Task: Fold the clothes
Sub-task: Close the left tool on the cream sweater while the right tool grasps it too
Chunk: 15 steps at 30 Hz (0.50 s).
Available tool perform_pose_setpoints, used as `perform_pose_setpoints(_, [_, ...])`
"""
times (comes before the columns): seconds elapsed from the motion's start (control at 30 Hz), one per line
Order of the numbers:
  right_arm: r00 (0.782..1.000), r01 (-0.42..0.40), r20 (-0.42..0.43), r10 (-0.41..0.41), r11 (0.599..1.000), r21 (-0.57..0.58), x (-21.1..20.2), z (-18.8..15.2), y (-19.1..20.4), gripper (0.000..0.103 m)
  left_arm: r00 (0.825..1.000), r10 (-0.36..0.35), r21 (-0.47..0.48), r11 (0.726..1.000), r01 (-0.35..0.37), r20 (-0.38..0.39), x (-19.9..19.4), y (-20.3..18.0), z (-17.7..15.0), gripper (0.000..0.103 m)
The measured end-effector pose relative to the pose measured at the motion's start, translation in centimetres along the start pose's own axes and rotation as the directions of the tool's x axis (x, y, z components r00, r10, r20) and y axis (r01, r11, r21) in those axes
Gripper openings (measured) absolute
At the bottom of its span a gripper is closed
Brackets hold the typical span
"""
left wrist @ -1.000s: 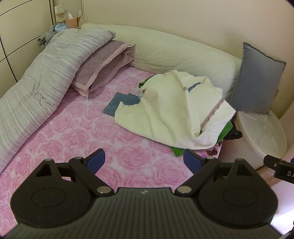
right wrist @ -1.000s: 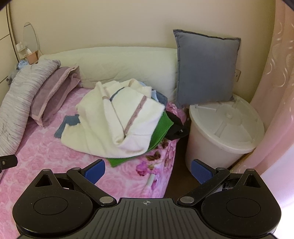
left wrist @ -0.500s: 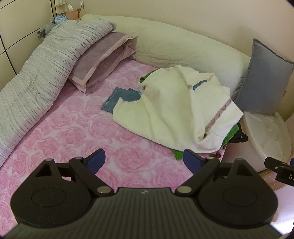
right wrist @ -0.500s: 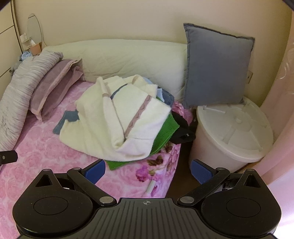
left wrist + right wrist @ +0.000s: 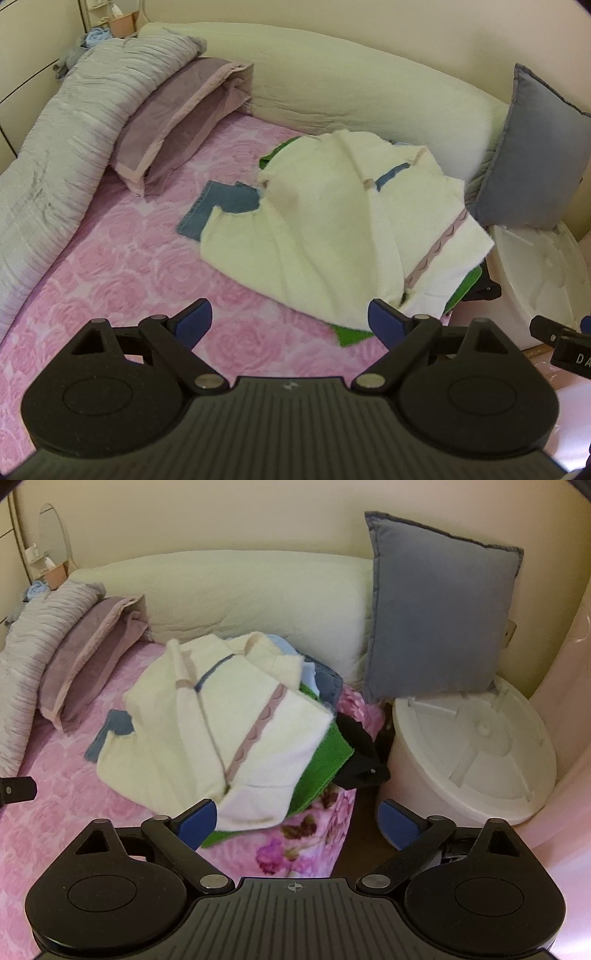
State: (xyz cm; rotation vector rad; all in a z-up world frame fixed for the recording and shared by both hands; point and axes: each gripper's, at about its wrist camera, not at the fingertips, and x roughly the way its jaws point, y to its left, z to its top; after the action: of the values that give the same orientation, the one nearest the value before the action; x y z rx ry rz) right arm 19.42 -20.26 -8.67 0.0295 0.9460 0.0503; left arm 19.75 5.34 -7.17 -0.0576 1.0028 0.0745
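Observation:
A heap of clothes lies on the pink rose-print bed (image 5: 110, 266) (image 5: 55, 812). On top is a cream garment (image 5: 332, 229) (image 5: 221, 716) with a mauve trim band. Under it show a green cloth (image 5: 351, 334) (image 5: 325, 760), a blue cloth (image 5: 218, 206) (image 5: 110, 731) and a black item (image 5: 360, 753) at the bed's right edge. My left gripper (image 5: 290, 319) hangs open just short of the cream garment's near edge. My right gripper (image 5: 297, 819) stands wide over the heap's near right corner, its jaws closing slightly, nothing pressed between them.
A grey quilt (image 5: 55, 155) and a mauve pillow (image 5: 177, 122) lie along the left. A long cream bolster (image 5: 351, 85) runs along the wall. A grey-blue cushion (image 5: 439, 616) leans on a white lidded bin (image 5: 476, 753) right of the bed. A pink curtain (image 5: 569, 738) hangs at far right.
Both grippers have moved forward and down toward the heap, which now looks larger and closer. The right gripper's near finger now sits at the cream garment's corner.

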Motion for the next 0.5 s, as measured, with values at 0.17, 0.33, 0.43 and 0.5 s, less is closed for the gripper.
perform_pose_setpoints(0.17, [0.999, 0.009, -0.032, -0.008, 1.000, 0.029, 2.4, 1.2, -1.4, 0.089, 0.999, -0.022, 0.007, 1.000, 0.022, -0.033, 2.8, -1.3, 1.6, 0.089])
perform_pose_setpoints(0.33, [0.999, 0.007, -0.054, -0.004, 0.999, 0.049, 5.0, 2.6, -2.7, 0.081, 0.996, -0.052, -0.008, 0.999, 0.052, -0.070, 5.6, -1.9, 3.2, 0.089])
perform_pose_setpoints(0.43, [0.998, 0.002, -0.062, 0.002, 0.998, 0.061, 6.7, 3.4, -3.3, 0.078, 0.995, -0.058, -0.012, 0.998, 0.057, -0.087, 7.3, -2.5, 4.3, 0.089])
perform_pose_setpoints(0.5, [0.998, -0.002, -0.067, 0.007, 0.997, 0.073, 7.8, 3.9, -3.6, 0.078, 0.994, -0.061, -0.007, 0.998, 0.061, -0.094, 8.5, -3.0, 5.0, 0.089])
